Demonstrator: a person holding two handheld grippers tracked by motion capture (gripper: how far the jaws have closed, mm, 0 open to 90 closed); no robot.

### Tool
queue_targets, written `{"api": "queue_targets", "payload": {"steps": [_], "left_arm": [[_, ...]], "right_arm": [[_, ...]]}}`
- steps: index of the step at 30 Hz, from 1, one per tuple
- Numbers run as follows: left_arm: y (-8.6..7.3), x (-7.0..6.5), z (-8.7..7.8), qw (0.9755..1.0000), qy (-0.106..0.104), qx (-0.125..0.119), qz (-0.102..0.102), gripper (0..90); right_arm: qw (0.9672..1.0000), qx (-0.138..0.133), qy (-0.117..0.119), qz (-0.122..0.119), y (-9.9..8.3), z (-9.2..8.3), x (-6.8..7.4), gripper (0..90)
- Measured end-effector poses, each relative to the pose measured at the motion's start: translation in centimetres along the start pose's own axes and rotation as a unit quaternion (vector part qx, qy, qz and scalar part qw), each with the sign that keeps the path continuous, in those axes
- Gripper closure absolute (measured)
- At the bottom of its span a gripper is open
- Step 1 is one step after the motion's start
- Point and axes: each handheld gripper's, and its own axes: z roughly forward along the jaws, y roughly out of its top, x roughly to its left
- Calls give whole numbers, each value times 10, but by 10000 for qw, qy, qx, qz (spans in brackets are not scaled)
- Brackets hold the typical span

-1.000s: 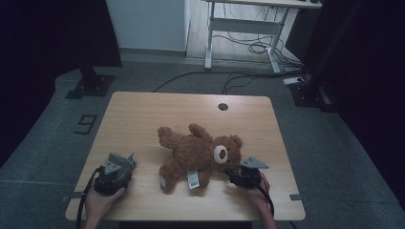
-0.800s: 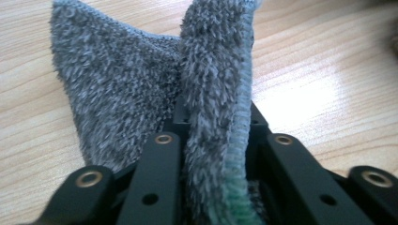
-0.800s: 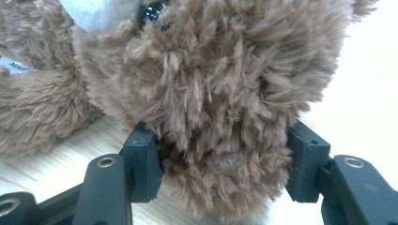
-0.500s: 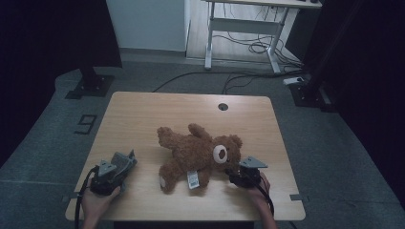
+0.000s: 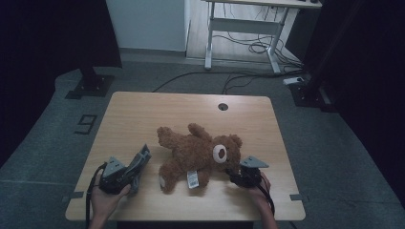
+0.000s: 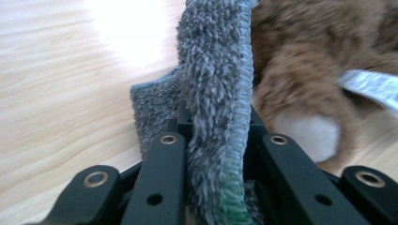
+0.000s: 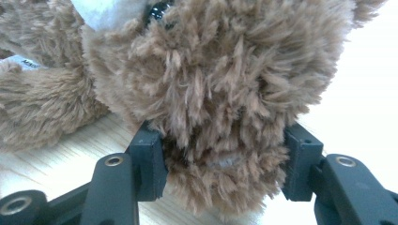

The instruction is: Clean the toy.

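Left gripper (image 5: 125, 172) fingers are pinching a grey cloth (image 6: 213, 98) beside the teddy bear (image 5: 198, 155); right gripper (image 5: 240, 175) fingers are closing around the bear's head on the table (image 5: 143, 114).

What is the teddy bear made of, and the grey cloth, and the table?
Teddy bear: looks like soft brown plush, shaggy fibres all over. Grey cloth: fluffy, probably microfibre towelling, with a stitched edge. Table: pale wood or wood-look board, smooth, with visible grain lines.

Shaggy plush teddy bear (image 5: 200, 155), nubby grey cloth (image 6: 213, 93), seemingly matt wooden table (image 5: 143, 114).
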Motion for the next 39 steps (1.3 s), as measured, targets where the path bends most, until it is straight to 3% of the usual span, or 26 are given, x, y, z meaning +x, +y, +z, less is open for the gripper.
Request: {"api": "queue_targets", "payload": {"steps": [4,7,14,18,23,29,32,36,39], "left_arm": [[10,-9,4,9998,-100,-126,88,774],[18,-25,5,9990,17,-185,418,774],[38,-58,24,9965,-266,-175,769,773],[52,-72,38,9955,-392,-193,840,773],[68,-90,49,9929,-629,-237,980,773],[85,-112,57,9879,-846,-322,1259,773],[93,-121,62,9858,-1013,-346,1293,773],[98,-135,78,9820,-1253,-209,1399,773],[99,-144,96,9810,-1321,-40,1419,772]], "right_arm": [[10000,-29,42,40,-1,2,-3,444],[9999,-72,54,96,-2,2,-3,445],[9997,-84,188,99,-3,-2,-2,458],[9993,-175,293,138,-4,-4,-3,466],[9994,-174,286,122,-4,-3,-3,472],[9994,-241,219,105,-5,-2,-1,487],[9994,-268,220,96,-5,-1,-1,492],[9991,-312,263,64,-5,1,-1,492],[9991,-304,279,59,-5,0,-1,491]]}}
